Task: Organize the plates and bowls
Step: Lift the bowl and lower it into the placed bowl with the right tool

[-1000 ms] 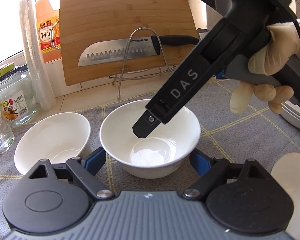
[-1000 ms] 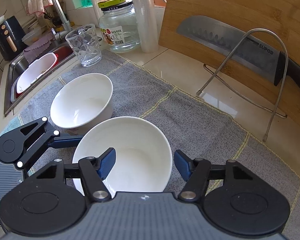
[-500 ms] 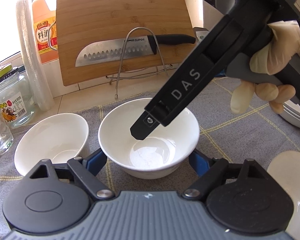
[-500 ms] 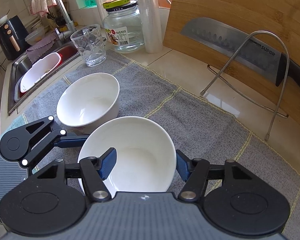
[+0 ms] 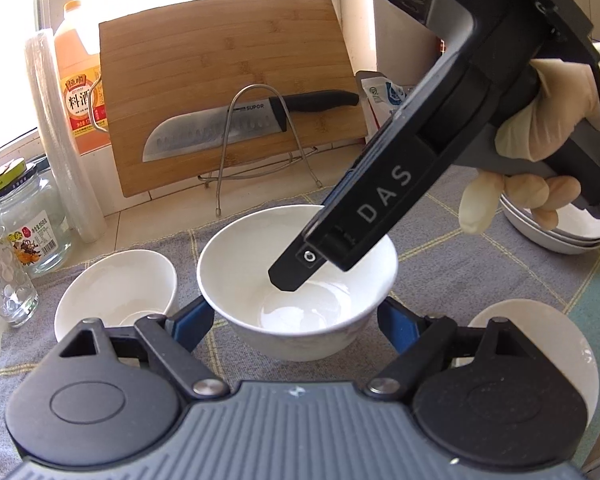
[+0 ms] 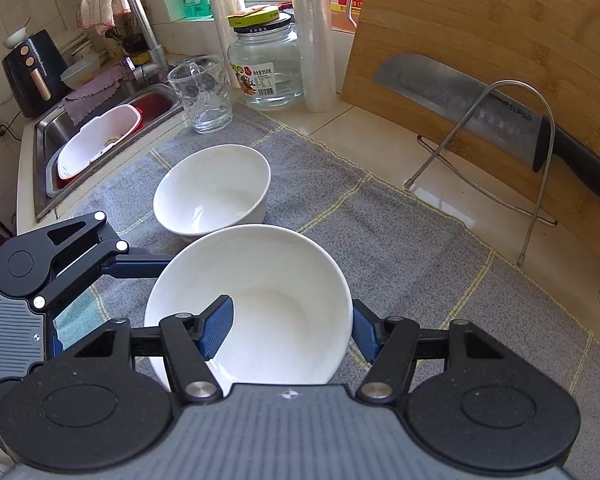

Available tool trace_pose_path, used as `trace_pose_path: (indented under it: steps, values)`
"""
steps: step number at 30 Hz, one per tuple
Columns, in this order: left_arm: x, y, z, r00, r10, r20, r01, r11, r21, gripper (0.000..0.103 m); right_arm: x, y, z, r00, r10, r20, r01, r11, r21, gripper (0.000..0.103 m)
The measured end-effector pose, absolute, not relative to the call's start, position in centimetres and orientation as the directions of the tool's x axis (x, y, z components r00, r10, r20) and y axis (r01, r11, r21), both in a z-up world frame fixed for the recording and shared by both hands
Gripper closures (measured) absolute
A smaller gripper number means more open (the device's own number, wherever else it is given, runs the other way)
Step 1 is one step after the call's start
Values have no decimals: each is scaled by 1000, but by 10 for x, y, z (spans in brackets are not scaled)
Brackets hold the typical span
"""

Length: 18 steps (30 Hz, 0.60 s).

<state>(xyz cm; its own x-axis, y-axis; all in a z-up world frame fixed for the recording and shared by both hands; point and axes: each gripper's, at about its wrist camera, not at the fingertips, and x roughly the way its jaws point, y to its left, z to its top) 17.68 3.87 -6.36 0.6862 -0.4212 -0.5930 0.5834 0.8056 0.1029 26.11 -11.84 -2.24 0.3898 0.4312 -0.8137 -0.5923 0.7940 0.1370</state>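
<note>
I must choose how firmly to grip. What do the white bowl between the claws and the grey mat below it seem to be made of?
White round bowl: apparently glazed ceramic or porcelain; smooth, glossy, reflecting window light.
Grey mat with yellow grid lines: seemingly woven, towel-like cloth; matte, fuzzy texture.

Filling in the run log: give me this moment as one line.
left gripper: open, straddling near bowl | right gripper: open, one finger inside, one outside | far bowl: on cloth

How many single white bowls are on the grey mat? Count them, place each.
3: left bowl beside the glass, middle bowl between the fingers of the left gripper, right bowl half hidden at lower right. The far-right stack may hold more.
</note>
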Motion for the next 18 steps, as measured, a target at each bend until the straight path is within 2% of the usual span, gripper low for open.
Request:
trace_pose_path:
  steps: [18]
  values:
    - [110, 38, -31, 662, -483, -574, 630, 773, 76, 15, 181, -138, 8, 414, 444, -795, -592, 795, 136, 35]
